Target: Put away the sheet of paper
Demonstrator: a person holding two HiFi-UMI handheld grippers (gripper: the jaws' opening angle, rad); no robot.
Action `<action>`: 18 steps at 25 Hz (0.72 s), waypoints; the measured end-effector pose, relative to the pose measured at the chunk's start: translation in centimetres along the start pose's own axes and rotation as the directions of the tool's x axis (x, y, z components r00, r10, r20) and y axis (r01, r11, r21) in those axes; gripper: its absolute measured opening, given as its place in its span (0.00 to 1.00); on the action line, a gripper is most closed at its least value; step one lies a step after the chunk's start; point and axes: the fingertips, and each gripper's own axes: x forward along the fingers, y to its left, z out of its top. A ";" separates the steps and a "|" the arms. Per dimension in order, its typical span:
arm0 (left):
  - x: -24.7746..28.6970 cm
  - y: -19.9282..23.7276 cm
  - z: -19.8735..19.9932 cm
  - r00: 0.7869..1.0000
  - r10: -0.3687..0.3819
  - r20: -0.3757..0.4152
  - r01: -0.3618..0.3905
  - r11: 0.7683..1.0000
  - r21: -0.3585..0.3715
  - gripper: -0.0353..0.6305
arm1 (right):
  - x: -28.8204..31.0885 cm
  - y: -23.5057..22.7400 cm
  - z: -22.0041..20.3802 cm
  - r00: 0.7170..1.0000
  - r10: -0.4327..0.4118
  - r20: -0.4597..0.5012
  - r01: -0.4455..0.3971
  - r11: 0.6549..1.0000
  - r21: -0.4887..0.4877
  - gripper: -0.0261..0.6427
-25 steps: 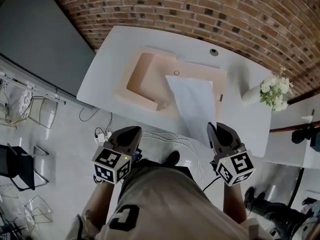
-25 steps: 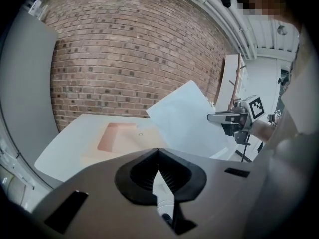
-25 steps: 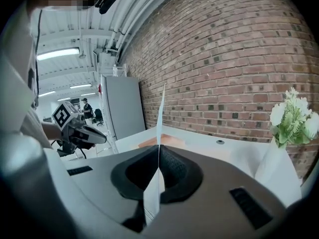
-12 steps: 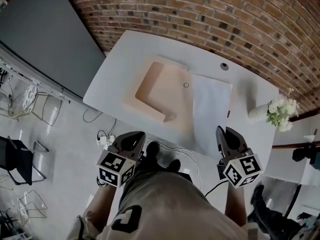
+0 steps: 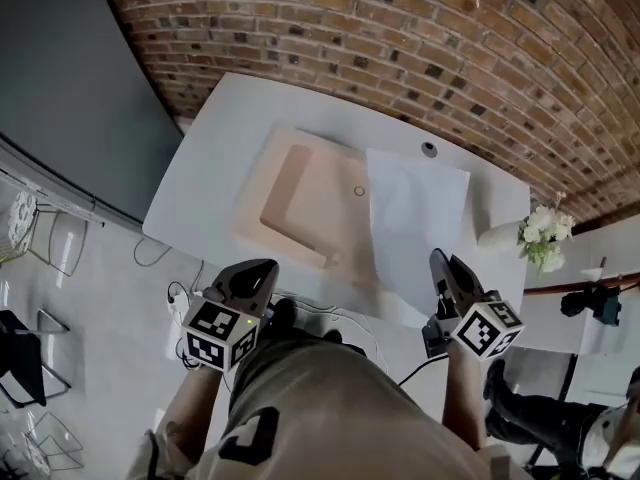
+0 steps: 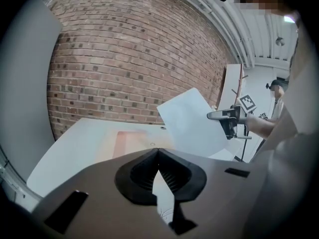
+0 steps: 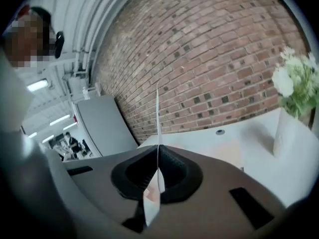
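Note:
A white sheet of paper [image 5: 415, 223] is held by its near edge in my right gripper [image 5: 440, 260], which is shut on it. The sheet hangs above the right half of the white table [image 5: 215, 158], beside a peach tray-like holder [image 5: 300, 203]. In the right gripper view the paper [image 7: 158, 118] stands edge-on, rising from the closed jaws of that gripper [image 7: 158, 147]. My left gripper [image 5: 262, 266] is at the table's near edge, shut and empty. The left gripper view shows its own gripper [image 6: 158, 150] and, beyond, the sheet [image 6: 192, 123] with the right gripper [image 6: 224, 116] pinching it.
A white vase of pale flowers [image 5: 540, 233] stands at the table's right end. A cable hole [image 5: 429, 149] lies near the back edge. The brick wall [image 5: 400, 38] runs behind, a grey panel [image 5: 60, 88] to the left, cables [image 5: 330, 313] on the floor below.
The sheet has swung from lying slanted over the peach holder to standing to its right over the white tabletop, still in the right gripper. The left gripper stays low at the near edge.

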 end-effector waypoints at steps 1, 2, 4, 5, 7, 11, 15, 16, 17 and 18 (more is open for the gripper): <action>0.0 0.5 0.1 1.000 -0.007 0.006 0.007 1.000 -0.005 0.07 | 0.2 -0.3 0.1 1.000 -0.009 0.006 0.009 0.998 0.055 0.07; 0.0 1.1 0.3 1.000 -0.013 0.014 0.013 1.000 -0.006 0.07 | 0.5 -0.5 0.1 1.000 -0.022 0.010 0.021 0.995 0.098 0.07; -0.3 2.5 0.5 0.999 -0.020 0.027 0.021 1.000 -0.008 0.07 | 1.2 -0.6 0.1 0.999 -0.038 0.018 0.035 0.987 0.154 0.07; -0.5 3.1 0.5 0.999 -0.024 0.030 0.025 1.000 -0.014 0.07 | 1.5 -0.6 0.1 0.999 -0.041 0.025 0.035 0.983 0.179 0.07; -0.6 4.2 0.3 0.999 -0.038 0.032 0.038 0.999 -0.021 0.07 | 1.9 -0.6 -0.1 0.998 -0.057 0.036 0.047 0.971 0.233 0.07; -1.1 6.1 -0.5 0.998 -0.064 0.024 0.065 0.997 -0.033 0.07 | 3.5 0.1 -0.5 0.997 -0.066 0.039 0.053 0.959 0.279 0.07; -1.0 7.3 -1.0 0.997 -0.078 0.009 0.078 0.996 -0.033 0.07 | 4.3 -0.4 -0.7 0.996 -0.090 0.027 0.078 0.947 0.312 0.07; -1.0 7.5 -1.0 0.997 -0.075 0.009 0.075 0.996 -0.037 0.07 | 4.5 -0.7 -0.9 0.995 -0.100 0.016 0.089 0.940 0.330 0.07; -1.1 7.6 -1.0 0.997 -0.071 0.010 0.071 0.997 -0.043 0.07 | 4.6 -1.0 -1.2 0.994 -0.105 0.006 0.096 0.932 0.351 0.07; -1.1 7.8 -1.0 0.998 -0.066 0.010 0.066 0.997 -0.048 0.07 | 4.8 -1.3 -1.4 0.994 -0.107 -0.002 0.100 0.923 0.371 0.07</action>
